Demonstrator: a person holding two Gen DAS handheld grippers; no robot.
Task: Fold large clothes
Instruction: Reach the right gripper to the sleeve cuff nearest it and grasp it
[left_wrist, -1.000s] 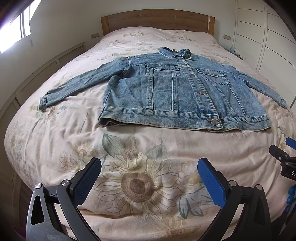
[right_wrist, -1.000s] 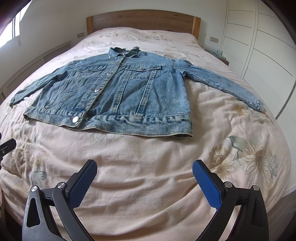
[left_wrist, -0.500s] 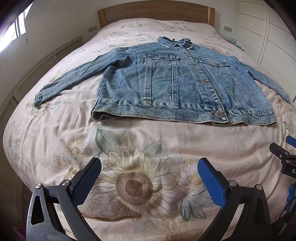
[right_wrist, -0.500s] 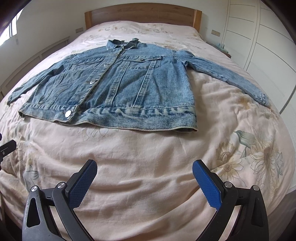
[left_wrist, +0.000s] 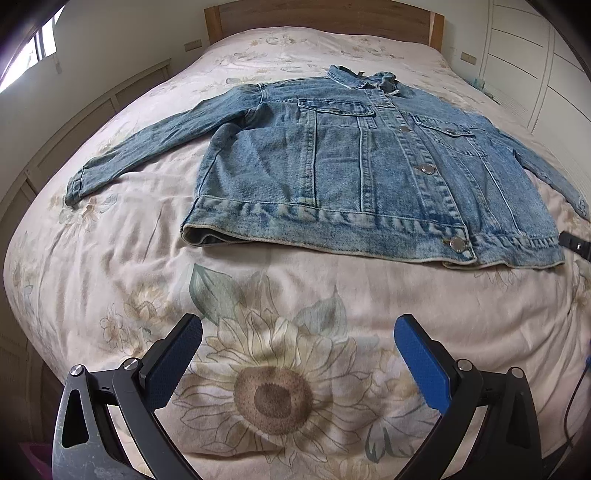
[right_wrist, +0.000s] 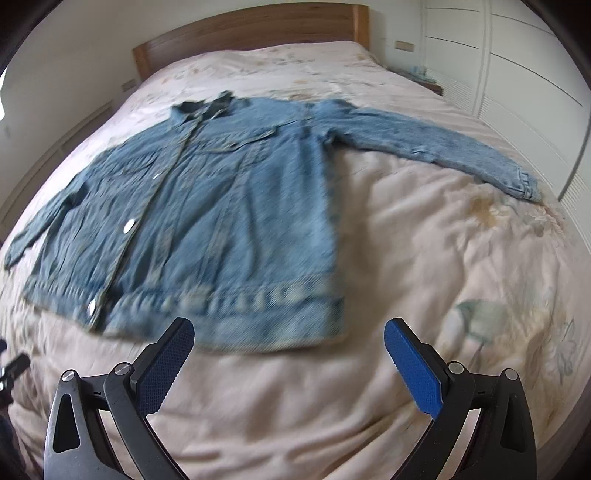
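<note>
A blue denim jacket (left_wrist: 354, 170) lies flat and buttoned on the bed, front up, collar toward the headboard, both sleeves spread out to the sides. It also shows, blurred, in the right wrist view (right_wrist: 221, 221). My left gripper (left_wrist: 297, 332) is open and empty, above the bedspread in front of the jacket's hem. My right gripper (right_wrist: 288, 334) is open and empty, close to the hem's right corner. Its tip shows at the right edge of the left wrist view (left_wrist: 576, 243).
The bed has a pale floral bedspread (left_wrist: 258, 369) and a wooden headboard (left_wrist: 317, 18). White wardrobe doors (right_wrist: 524, 74) stand along the right side. A low panelled wall (left_wrist: 74, 140) runs along the left. A small bedside table (right_wrist: 428, 83) is at the far right.
Both grippers have moved forward toward the jacket, which now looks larger. The right gripper has swung right and closer to the hem. Both stay open.
</note>
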